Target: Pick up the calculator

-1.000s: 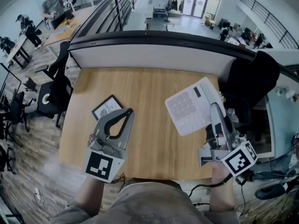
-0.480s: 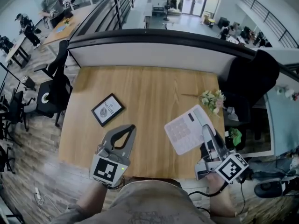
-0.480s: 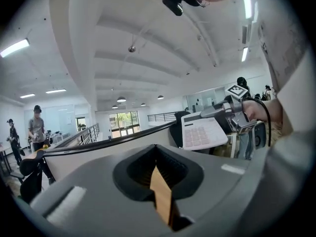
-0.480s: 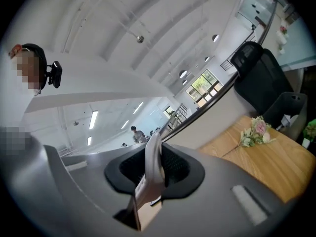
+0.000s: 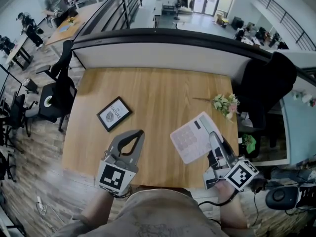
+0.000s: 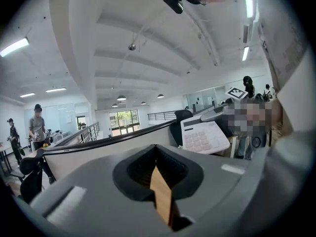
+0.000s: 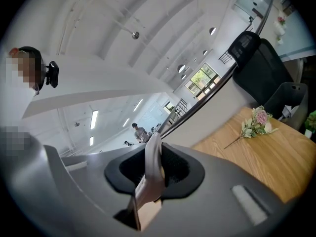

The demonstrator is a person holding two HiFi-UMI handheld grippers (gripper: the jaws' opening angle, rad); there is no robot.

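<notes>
Flat white calculator clamped edge-on in right gripper above wood-grain table.

The head camera looked steeply down from above the near edge of the light wooden table, close over both grippers. The camera on the left gripper sat low and faced nearly level towards the far right, sharing the white plastic calculator with the head view. The camera on the right gripper faced level across the table's right side, sharing the pink-and-white flower sprig with it.
</notes>
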